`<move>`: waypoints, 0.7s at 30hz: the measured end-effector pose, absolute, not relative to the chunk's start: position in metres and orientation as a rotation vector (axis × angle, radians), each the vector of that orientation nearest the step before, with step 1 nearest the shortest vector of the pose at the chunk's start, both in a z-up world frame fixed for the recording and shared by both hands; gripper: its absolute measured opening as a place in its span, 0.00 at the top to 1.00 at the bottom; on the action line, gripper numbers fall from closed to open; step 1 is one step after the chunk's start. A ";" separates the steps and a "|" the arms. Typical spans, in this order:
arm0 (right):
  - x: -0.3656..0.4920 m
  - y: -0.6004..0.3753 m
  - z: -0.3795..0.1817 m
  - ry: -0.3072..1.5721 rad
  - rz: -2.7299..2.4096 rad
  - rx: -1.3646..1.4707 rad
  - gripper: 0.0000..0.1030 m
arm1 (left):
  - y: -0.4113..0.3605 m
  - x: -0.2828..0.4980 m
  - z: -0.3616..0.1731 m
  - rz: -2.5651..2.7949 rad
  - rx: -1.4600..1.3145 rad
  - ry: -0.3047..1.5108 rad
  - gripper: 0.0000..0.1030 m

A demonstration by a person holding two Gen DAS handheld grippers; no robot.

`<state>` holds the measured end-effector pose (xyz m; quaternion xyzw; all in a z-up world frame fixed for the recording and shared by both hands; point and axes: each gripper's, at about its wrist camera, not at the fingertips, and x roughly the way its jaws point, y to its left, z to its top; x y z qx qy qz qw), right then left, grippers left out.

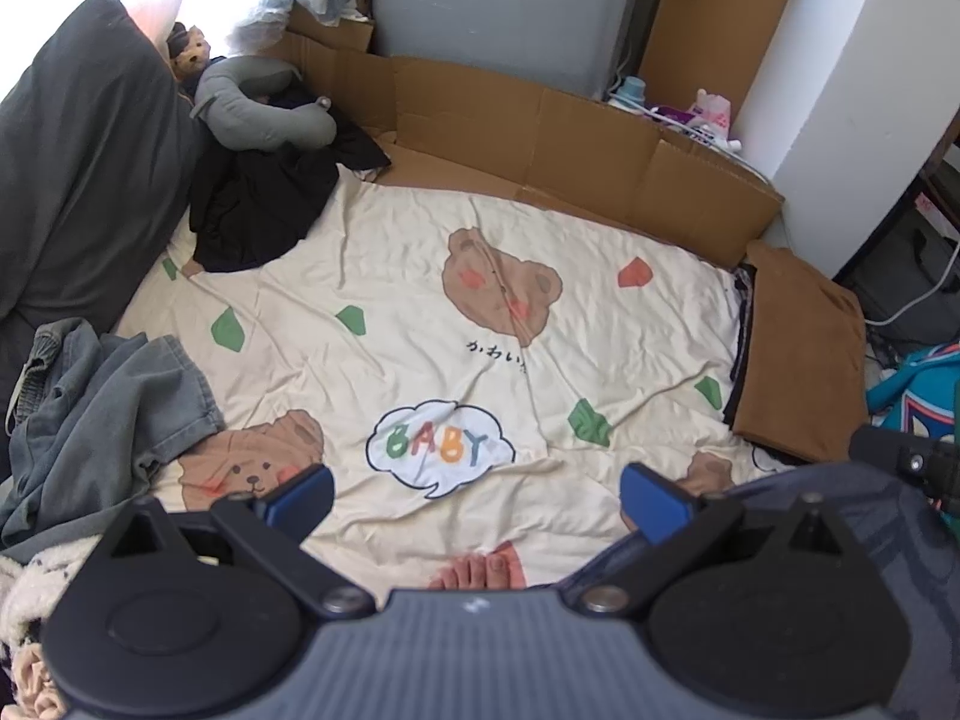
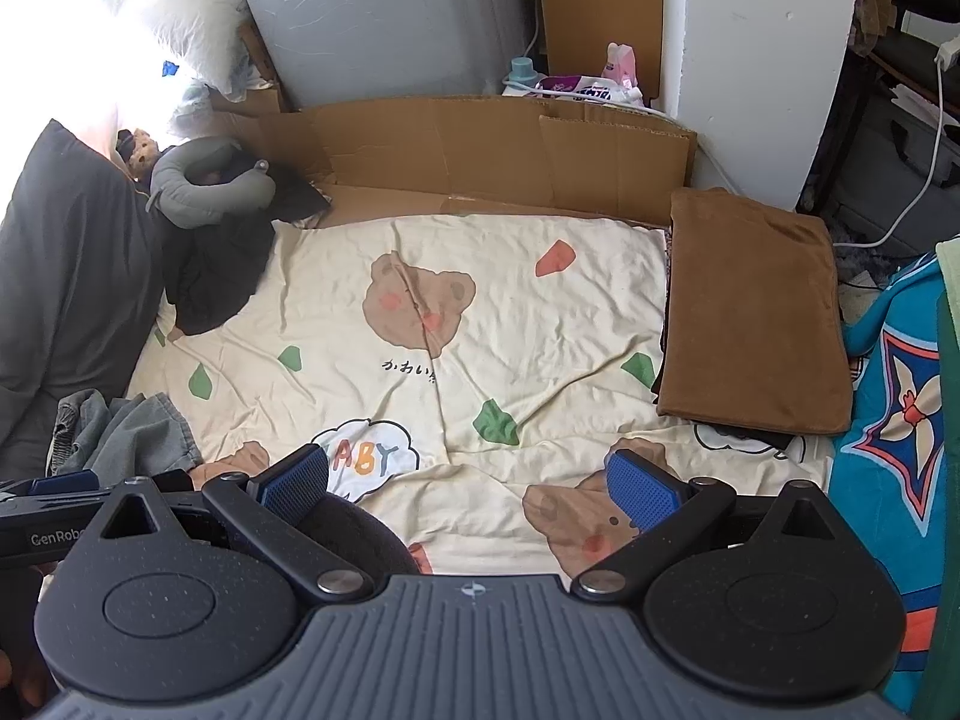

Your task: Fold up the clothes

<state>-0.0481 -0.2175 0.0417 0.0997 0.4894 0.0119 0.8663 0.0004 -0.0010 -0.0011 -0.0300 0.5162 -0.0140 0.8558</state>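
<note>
Left wrist view: both grippers, left (image 1: 477,495) and right (image 2: 468,483), hover jaws wide, empty, above the bedsheet (image 1: 420,312), jeans (image 1: 108,408) alongside.

On the sheet (image 2: 540,324), folded clothes (image 2: 750,312) lie right, crumpled jeans (image 2: 126,438) left, cardboard (image 2: 480,150) behind.

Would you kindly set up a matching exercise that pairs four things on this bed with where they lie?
Things:
1. brown garment
2. jeans
3. black garment
4. neck pillow

Places:
A. far left, on the black cloth
B. right edge, folded flat
C. near left, crumpled
D. far left corner of the sheet, in a heap

Pairs: 1-B, 2-C, 3-D, 4-A
</note>
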 end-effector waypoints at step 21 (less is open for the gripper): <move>-0.047 -0.215 0.041 1.023 0.026 0.210 0.01 | 0.002 0.003 -0.003 -0.037 -0.081 1.093 0.00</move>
